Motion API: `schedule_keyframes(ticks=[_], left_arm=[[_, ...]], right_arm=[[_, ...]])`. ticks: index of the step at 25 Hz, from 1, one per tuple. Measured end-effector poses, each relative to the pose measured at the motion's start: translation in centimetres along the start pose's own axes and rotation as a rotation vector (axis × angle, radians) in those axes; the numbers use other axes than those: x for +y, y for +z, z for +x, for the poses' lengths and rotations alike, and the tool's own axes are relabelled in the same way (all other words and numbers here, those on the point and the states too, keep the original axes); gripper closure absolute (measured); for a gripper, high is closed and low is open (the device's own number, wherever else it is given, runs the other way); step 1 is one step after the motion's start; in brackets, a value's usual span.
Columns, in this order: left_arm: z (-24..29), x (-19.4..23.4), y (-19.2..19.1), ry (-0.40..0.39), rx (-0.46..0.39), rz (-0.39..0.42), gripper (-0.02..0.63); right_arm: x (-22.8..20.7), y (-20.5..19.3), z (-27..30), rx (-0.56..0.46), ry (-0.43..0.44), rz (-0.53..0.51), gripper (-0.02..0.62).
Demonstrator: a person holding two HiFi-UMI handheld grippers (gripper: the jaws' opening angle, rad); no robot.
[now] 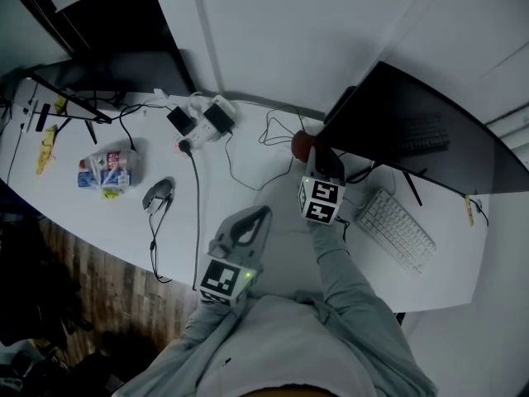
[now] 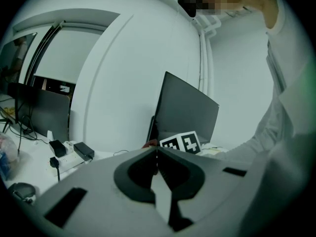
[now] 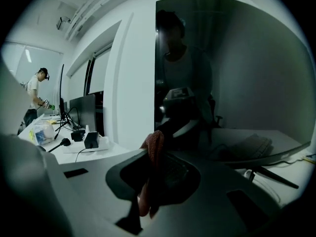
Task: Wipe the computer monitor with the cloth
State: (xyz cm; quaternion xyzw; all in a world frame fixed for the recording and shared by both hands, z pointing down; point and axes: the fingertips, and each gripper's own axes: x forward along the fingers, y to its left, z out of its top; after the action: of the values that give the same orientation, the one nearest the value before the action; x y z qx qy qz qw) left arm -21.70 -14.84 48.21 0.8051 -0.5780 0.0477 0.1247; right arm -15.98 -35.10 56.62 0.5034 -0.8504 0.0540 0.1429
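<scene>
The dark computer monitor stands at the back right of the white desk; its screen fills the right gripper view. My right gripper is shut on a reddish cloth, which sits close to the screen's lower left corner; in the head view the cloth shows as a red bunch by the monitor's left edge. My left gripper hangs lower, near my body, jaws together with nothing between them. In its view the monitor is seen edge-on beyond the right gripper's marker cube.
A white keyboard lies right of the monitor stand. A power strip with adapters, loose cables, a mouse and a packet lie to the left. A second monitor stands at the back left. A person stands far off.
</scene>
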Motion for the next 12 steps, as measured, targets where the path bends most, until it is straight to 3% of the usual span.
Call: schedule_keyframes(ticks=[12], left_arm=[[0.9, -0.1, -0.5, -0.016, 0.027, 0.015, 0.584]], right_arm=[[-0.4, -3.9, 2.2, 0.111, -0.003, 0.077, 0.557]])
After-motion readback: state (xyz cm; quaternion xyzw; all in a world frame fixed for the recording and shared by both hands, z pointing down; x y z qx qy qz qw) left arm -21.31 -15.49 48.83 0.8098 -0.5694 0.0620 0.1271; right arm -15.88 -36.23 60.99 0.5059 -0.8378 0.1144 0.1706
